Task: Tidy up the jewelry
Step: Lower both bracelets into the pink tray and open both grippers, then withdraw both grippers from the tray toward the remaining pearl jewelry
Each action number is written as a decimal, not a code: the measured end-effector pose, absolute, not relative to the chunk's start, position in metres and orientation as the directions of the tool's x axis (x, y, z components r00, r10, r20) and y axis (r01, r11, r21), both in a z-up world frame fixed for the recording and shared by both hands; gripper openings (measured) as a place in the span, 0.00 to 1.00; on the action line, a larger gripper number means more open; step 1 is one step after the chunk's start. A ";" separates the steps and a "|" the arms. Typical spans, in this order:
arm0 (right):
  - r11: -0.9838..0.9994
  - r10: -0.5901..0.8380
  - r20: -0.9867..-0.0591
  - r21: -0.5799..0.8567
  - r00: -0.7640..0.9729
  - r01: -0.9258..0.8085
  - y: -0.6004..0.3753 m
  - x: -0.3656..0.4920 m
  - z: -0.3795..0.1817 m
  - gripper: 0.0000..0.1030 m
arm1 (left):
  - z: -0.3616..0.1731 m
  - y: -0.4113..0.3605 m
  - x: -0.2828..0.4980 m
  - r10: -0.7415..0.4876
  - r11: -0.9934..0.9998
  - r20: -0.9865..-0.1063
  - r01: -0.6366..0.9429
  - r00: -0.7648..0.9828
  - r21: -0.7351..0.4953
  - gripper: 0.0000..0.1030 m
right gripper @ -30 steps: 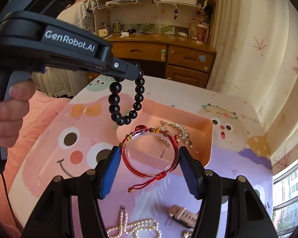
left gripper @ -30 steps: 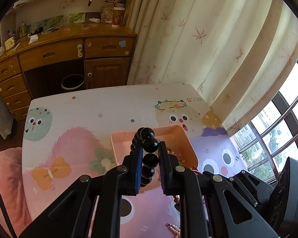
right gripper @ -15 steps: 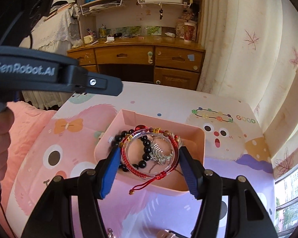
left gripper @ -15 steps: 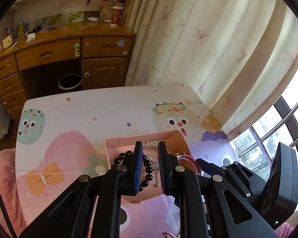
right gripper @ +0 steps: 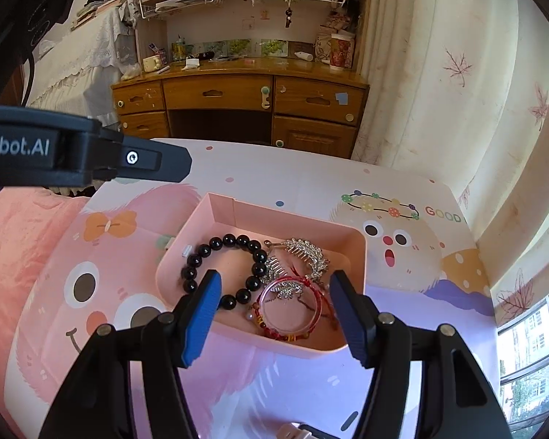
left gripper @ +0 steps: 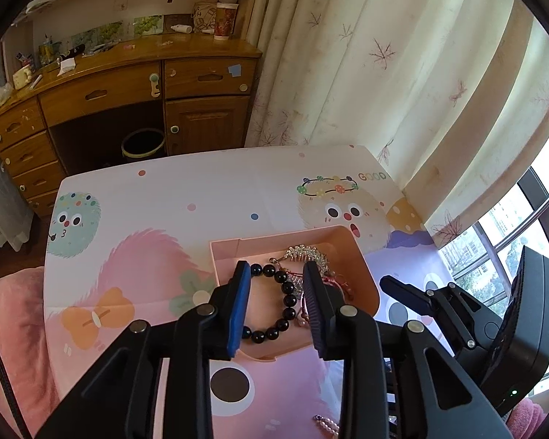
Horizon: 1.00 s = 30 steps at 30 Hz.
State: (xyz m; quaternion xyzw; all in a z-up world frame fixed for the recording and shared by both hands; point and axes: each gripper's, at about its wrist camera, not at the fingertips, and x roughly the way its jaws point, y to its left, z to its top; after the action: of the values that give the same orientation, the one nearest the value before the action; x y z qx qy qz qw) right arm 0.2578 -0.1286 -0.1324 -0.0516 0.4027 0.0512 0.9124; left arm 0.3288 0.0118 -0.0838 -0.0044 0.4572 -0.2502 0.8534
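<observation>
**Bracelets lie in the pink tray**

The black bead bracelet (right gripper: 225, 269) and red bracelet (right gripper: 292, 309) lie in the pink tray (right gripper: 355, 285) on the counter (right gripper: 311, 179). Left gripper (left gripper: 276, 307) jaws are opening, nothing gripped; right gripper (right gripper: 274, 314) jaws stand apart, empty. Only the left view shows a pearl strand (left gripper: 327, 422).

Both grippers tilting downward
Left gripper (left gripper: 276, 307) is opening (nothing pinched); right gripper (right gripper: 274, 314) is gaping wide.

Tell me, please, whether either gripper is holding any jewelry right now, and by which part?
Neither: the black bead bracelet and red cord bracelet lie in the pink tray.
</observation>
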 end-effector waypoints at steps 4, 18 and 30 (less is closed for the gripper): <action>0.990 0.041 -0.740 -0.063 0.671 -0.129 -0.131 0.252 -0.131 0.60 | -0.085 0.009 0.323 -0.420 0.876 -0.789 0.428 0.448 -0.223 0.40; 0.991 0.060 -0.759 -0.032 0.648 -0.130 -0.157 0.206 -0.117 0.60 | -0.094 0.013 0.281 -0.259 0.944 -0.855 0.305 0.449 -0.126 0.78; 0.972 0.182 -0.821 0.069 0.541 -0.222 -0.196 0.146 -0.116 0.60 | -0.098 0.005 0.227 -0.151 0.983 -0.893 0.161 0.423 -0.090 0.80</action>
State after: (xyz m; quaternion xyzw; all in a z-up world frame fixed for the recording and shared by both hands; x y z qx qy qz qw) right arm 0.1462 -0.1961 -0.1159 -0.0216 0.4650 0.1153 0.8775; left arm 0.2269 0.0053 -0.0984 0.0046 0.5291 -0.0926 0.8435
